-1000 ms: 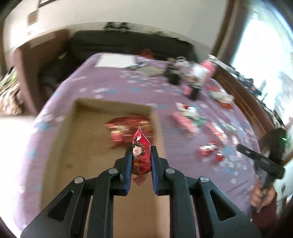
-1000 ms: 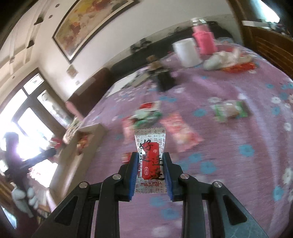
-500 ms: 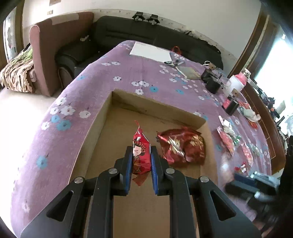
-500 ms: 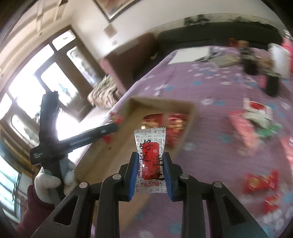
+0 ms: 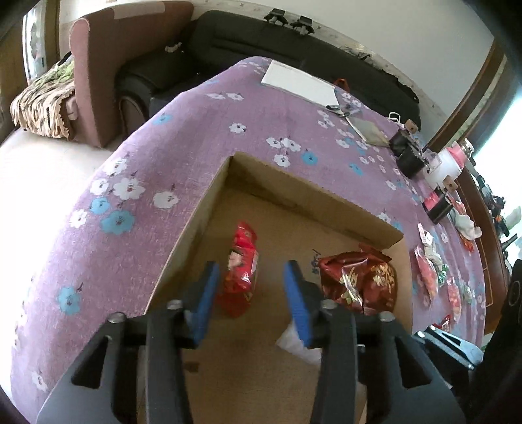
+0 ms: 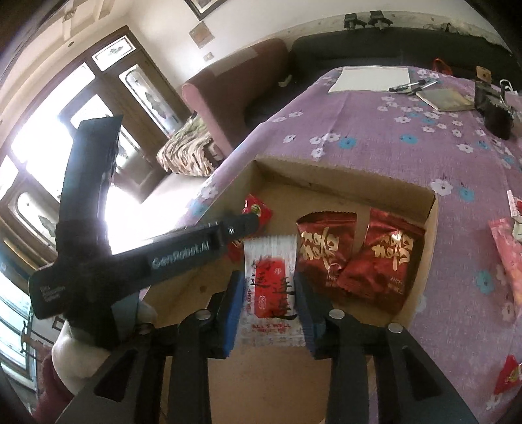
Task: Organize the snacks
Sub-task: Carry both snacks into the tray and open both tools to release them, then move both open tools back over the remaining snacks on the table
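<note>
surface: purple floral tablecloth [image 5: 202, 130], cardboard box [image 5: 208, 195] on it
left gripper [image 5: 249, 290]: jaws apart, red snack packet [image 5: 241, 277] lying in box between them
right gripper [image 6: 269, 303]: clamped on white-red packet [image 6: 270, 287] over box

This was a home living room. A black sofa [image 5: 293, 42] and a pink-brown armchair [image 5: 107, 65] stood along a white wall, where a framed picture [image 6: 204, 6] hung near tall wood-framed glass doors [image 6: 107, 107]. The table wore a purple flowered tablecloth [image 5: 195, 130], and a patterned throw [image 5: 42, 101] lay on a seat nearby.
</note>
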Demonstrator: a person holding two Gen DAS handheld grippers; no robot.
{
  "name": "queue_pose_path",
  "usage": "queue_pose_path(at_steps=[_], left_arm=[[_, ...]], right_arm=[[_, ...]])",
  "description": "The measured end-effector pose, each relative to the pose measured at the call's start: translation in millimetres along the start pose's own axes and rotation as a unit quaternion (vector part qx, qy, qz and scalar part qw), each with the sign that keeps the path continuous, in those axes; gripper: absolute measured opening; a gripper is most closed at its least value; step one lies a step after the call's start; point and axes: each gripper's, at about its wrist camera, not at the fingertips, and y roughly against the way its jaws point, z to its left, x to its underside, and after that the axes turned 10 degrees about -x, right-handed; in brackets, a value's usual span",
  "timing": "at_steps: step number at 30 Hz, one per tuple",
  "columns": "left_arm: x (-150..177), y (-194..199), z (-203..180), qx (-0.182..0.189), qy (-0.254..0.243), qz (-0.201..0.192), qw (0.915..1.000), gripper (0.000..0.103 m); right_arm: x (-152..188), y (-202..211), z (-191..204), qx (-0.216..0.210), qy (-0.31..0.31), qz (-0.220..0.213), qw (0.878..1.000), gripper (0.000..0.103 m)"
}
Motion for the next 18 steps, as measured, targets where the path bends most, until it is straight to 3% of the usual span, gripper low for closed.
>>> queue_pose_path(at_steps=[5,10,16,18], left_arm=[[7.6,26.7,0.4,-0.016,-0.005,-0.030,0.9994,0.042],[28.5,62.6,-18.1,-0.056,-0.041,-0.071,0.9950,0.042],[66.3,96.0,-53.2,-0.095,-0.084,-0.107,0.9862,0.059],[77.6,102.9,-63.9,-0.097,-0.093,-0.110,0.9848,0.059]], right_arm=[[-1.1,21.1,-1.5,-0.010,-0.004,-0.020,1.000,0.039],[8.2,60.5,-5.0,0.000,-0.002,-0.051,0.999,0.044],[33.7,101.6,-18.4,0.029,-0.004,-0.073,0.997,0.046],[43.6,114.6,-26.4,0.038,-0.010,-0.078,0.996,0.046]])
